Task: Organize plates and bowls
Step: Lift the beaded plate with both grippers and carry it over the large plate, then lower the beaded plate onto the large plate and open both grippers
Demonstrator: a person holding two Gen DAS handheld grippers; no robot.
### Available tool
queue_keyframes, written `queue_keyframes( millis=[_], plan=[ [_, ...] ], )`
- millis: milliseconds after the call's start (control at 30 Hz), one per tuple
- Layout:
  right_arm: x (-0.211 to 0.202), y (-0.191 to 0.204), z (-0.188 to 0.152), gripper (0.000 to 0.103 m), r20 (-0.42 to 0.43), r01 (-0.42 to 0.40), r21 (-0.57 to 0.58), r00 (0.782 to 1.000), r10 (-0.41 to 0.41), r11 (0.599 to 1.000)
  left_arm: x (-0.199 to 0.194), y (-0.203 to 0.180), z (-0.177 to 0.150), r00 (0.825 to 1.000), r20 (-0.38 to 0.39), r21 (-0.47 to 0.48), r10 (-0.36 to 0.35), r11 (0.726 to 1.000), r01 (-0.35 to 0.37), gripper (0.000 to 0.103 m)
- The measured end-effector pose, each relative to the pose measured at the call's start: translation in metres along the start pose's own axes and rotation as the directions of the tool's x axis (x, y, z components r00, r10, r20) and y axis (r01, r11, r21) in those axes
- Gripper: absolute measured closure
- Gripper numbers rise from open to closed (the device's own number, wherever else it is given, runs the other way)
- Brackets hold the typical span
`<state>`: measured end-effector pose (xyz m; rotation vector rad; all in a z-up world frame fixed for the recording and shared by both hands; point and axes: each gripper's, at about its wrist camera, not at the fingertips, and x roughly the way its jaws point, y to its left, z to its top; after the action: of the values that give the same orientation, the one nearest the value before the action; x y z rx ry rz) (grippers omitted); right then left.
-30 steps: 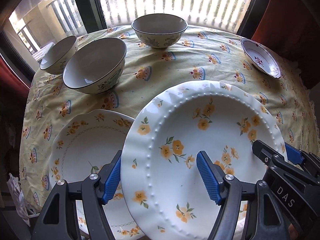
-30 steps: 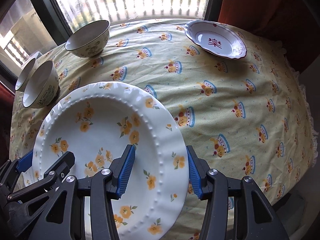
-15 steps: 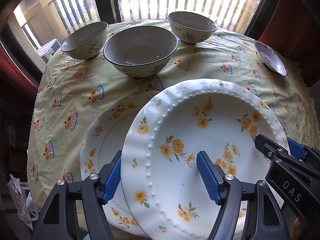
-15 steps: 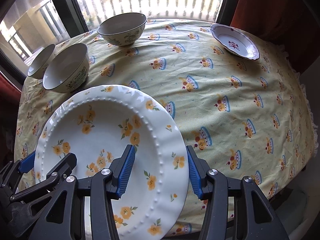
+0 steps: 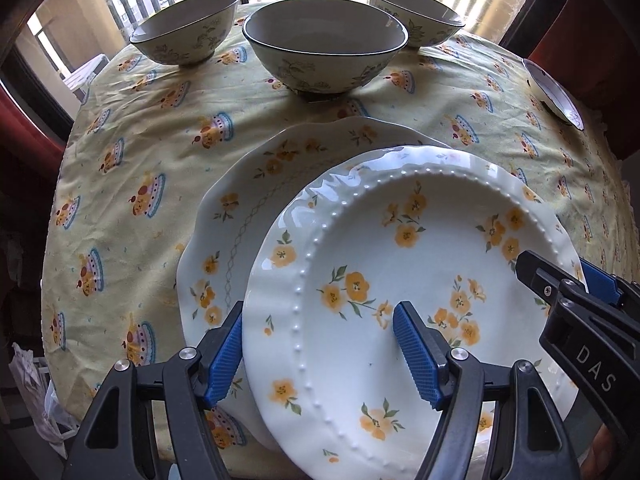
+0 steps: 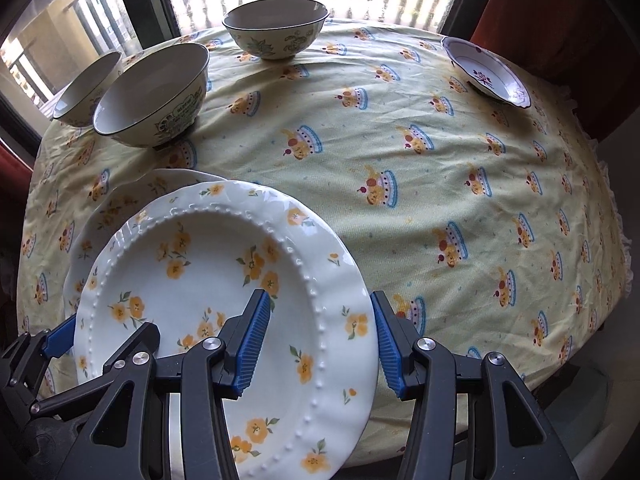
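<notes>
The beaded plate (image 5: 404,276) sits between both tools, its left rim caught in the left gripper (image 5: 320,354) and its right rim caught in the right gripper (image 6: 318,344); each pair of jaws is clamped across the rim, one blue ribbed pad on the plate's face and the other beyond its edge. It hangs over the near side of the table, overlapping a second plate (image 5: 256,208) that lies flat on the cloth beneath it; whether the two touch cannot be told.

The held plate is glossy white ceramic, round, with a softly fluted rim and a ring of raised dots around the well. Sprays of orange-yellow flowers with small green leaves are scattered over it. The lower plate is wider, scallop-edged, with similar flowers and a faint lattice band.

The tablecloth (image 6: 460,184) is pale yellow woven fabric, slightly wrinkled, printed with cupcake motifs. At the far side stand three bowls with dark rims and leafy prints: a large bowl (image 5: 324,54) in the middle, a left bowl (image 5: 184,34) and a right bowl (image 5: 416,14). A small white dish (image 6: 486,70) with a red flower mark sits well apart at the far right edge.
</notes>
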<state>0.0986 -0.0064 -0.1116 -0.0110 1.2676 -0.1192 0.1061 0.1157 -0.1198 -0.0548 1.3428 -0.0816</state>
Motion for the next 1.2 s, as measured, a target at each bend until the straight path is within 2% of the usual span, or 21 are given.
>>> queue_keyframes(
  millis=[200,500,633,733,967,1000,1100,1200],
  plan=[
    [0.006,0.006,-0.002,0.049,-0.014,0.027,-0.02,1.0,-0.028,0.999,0.009,0.006,-0.001,1.0,-0.018,-0.022,-0.015,1.0,0.015,0.029],
    [0.011,0.012,-0.002,0.049,-0.015,0.061,-0.051,0.998,-0.062,0.997,0.012,0.002,0.003,1.0,0.002,-0.043,0.014,0.999,-0.014,0.026],
    [0.013,0.011,0.0,0.05,-0.014,0.047,-0.052,0.999,-0.048,0.998,0.014,0.001,0.008,0.999,-0.003,-0.052,0.034,0.998,-0.034,0.024],
    [0.012,0.012,0.001,0.049,-0.01,0.036,-0.068,0.999,-0.037,0.997,0.014,-0.002,0.009,0.996,-0.013,-0.036,0.088,0.995,-0.088,0.024],
    [0.006,0.007,-0.007,0.049,-0.03,0.003,-0.063,1.0,-0.005,0.998,-0.001,-0.001,0.006,0.996,-0.004,-0.021,0.094,0.995,-0.094,0.019],
    [0.007,0.007,-0.007,0.05,-0.033,0.0,-0.061,0.999,-0.002,0.998,-0.001,-0.002,0.006,0.995,-0.004,-0.014,0.099,0.995,-0.099,0.019],
    [0.008,0.011,-0.007,0.064,-0.028,0.0,-0.067,1.0,-0.001,0.998,-0.008,-0.002,0.004,0.995,0.009,-0.004,0.095,0.995,-0.095,0.019],
    [0.01,0.013,-0.007,0.067,-0.03,0.004,-0.069,1.0,-0.006,0.998,-0.015,-0.002,0.003,0.997,0.021,0.004,0.07,0.998,-0.07,0.019]
  ],
)
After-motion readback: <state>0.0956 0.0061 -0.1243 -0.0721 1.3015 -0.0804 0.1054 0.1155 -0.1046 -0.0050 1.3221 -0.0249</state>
